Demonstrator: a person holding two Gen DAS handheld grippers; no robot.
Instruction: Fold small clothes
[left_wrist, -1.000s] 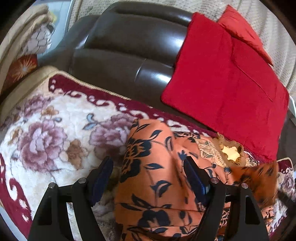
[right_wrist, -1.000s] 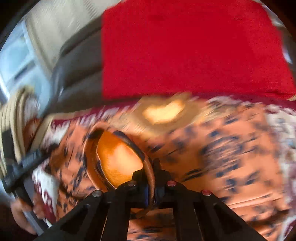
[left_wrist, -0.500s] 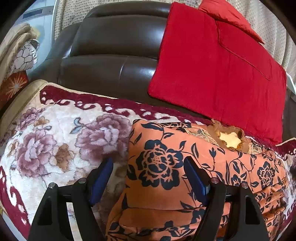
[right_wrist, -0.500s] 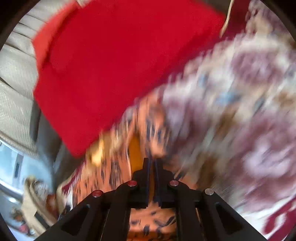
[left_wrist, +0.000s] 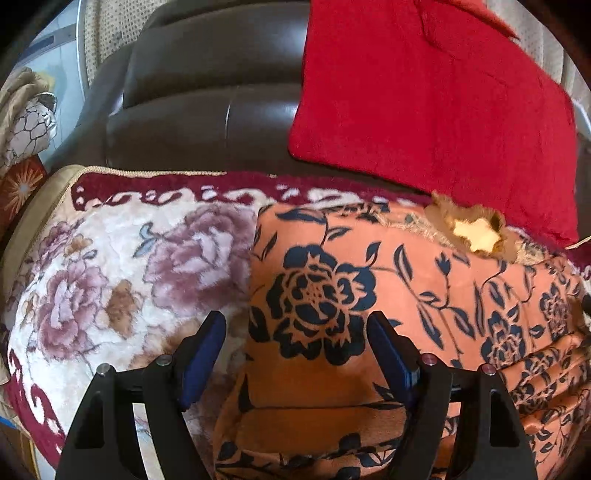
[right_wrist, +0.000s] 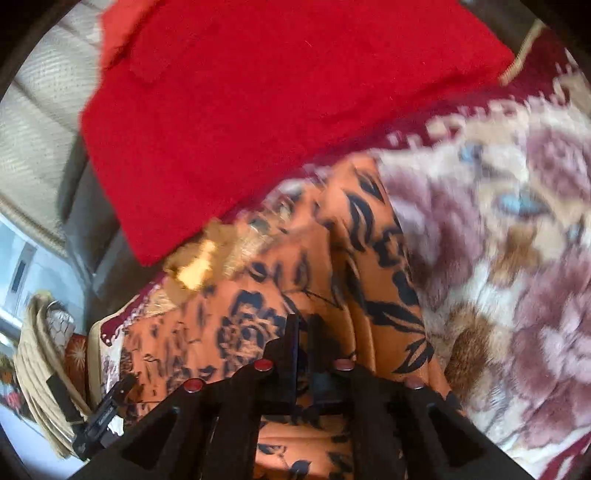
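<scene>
A red cushion (left_wrist: 436, 107) leans on the dark sofa (left_wrist: 207, 92) above a floral blanket (left_wrist: 110, 273).

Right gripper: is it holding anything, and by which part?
The right gripper is shut on the orange flowered garment, pinching a fold of it; which part is unclear. The left gripper is open, holding nothing.

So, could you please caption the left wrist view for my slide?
Open left claw hovers at the folded orange floral garment's edge on a flowered plush blanket.
</scene>
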